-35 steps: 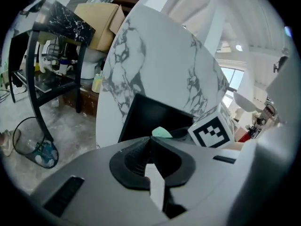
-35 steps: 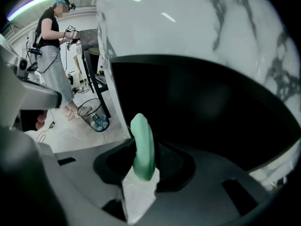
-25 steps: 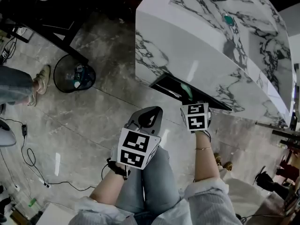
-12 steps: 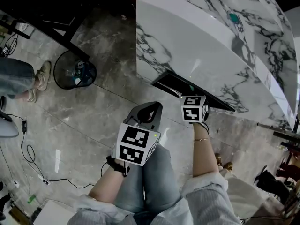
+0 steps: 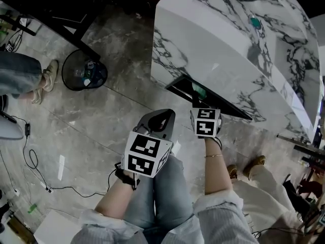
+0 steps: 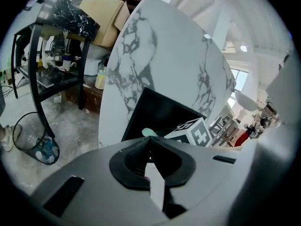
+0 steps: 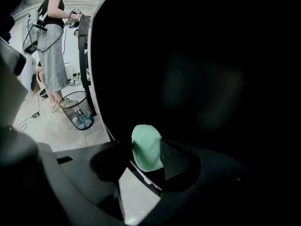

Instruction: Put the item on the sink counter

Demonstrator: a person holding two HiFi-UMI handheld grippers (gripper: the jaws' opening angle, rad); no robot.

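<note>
Green item (image 7: 146, 155) lies in the dark recess (image 5: 180, 88) under the marble desk (image 5: 238, 44), not yet on top. Right hand-held gripper (image 7: 145, 147) is reaching in, jaws just been opening w/ the item between them, prob. to grab it. Left hand-held gripper (image 6: 149, 142) is closed & empty, held back.

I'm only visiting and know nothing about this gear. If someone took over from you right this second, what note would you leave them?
Left gripper: shut, empty, idle.
Right gripper: reached into the dark opening low in the front of the sink counter. Its jaws have just been opening, with the green item between them but not clamped.
Done: the reach to the item.
Left to do: close on the item, draw it out of the opening, and set it on top of the counter.
</note>
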